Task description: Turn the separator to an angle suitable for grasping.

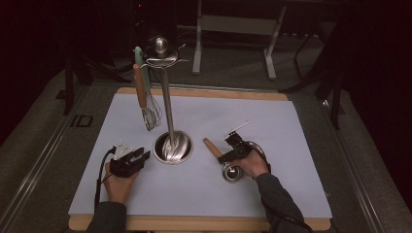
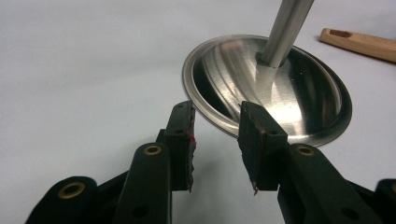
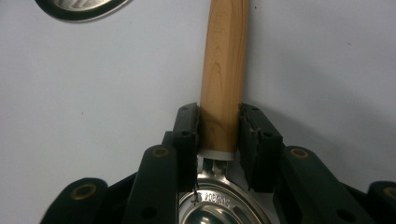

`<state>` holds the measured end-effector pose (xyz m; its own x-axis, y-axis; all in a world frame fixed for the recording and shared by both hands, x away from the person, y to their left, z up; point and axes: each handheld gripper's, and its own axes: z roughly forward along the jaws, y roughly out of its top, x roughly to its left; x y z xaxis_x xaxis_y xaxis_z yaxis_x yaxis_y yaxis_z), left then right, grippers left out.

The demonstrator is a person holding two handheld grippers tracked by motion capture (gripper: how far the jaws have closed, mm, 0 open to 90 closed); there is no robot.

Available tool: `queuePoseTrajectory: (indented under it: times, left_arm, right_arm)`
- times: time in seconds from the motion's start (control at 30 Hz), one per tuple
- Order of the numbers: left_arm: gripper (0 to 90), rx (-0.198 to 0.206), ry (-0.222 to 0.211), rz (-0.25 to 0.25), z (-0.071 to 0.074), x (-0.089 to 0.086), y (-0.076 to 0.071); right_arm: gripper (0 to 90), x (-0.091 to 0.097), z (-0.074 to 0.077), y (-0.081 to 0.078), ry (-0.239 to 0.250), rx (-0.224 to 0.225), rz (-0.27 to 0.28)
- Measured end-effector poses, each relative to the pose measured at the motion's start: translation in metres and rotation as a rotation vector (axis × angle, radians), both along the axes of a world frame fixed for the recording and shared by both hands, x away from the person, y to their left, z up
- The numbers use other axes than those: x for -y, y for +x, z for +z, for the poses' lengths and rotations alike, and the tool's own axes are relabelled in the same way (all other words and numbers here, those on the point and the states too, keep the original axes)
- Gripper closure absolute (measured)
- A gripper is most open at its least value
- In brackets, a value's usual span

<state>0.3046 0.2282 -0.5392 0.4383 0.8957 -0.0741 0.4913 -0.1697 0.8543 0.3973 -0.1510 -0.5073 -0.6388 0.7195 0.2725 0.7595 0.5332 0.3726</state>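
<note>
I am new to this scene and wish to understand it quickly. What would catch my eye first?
The tall steel stand rises from its round base at the table's middle, with a whisk hanging from its top. To its right, the right gripper has its jaws around the wooden handle of a utensil lying on the mat. The left gripper is open beside the base.

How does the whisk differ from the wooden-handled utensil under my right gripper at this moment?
The whisk hangs from the top of the steel stand, handle up and wire head down; the wooden-handled utensil lies flat on the white mat. No gripper touches the whisk; the right gripper has its jaws around the utensil's handle near the metal head. The whisk ends in open wires; the utensil ends in a round steel bowl. Both have light wooden handles.
</note>
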Motion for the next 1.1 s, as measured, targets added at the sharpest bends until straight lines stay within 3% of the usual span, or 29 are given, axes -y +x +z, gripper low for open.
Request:
queuePoseTrajectory:
  times: [0.1, 0.47, 1.1]
  left_arm:
    - [66.3, 0.000, 0.000, 0.000, 0.000, 0.000, 0.000]
    - [66.2, 0.001, -0.003, 0.000, 0.000, 0.000, 0.000]
    - [66.1, 0.002, -0.005, 0.003, 0.000, 0.000, 0.000]
  right_arm:
    - [70.5, -0.004, 0.001, 0.000, -0.023, 0.003, 0.009]
    - [71.0, -0.007, 0.003, -0.004, -0.007, 0.029, 0.024]
    - [71.0, -0.007, 0.030, -0.014, -0.026, 0.221, 0.122]
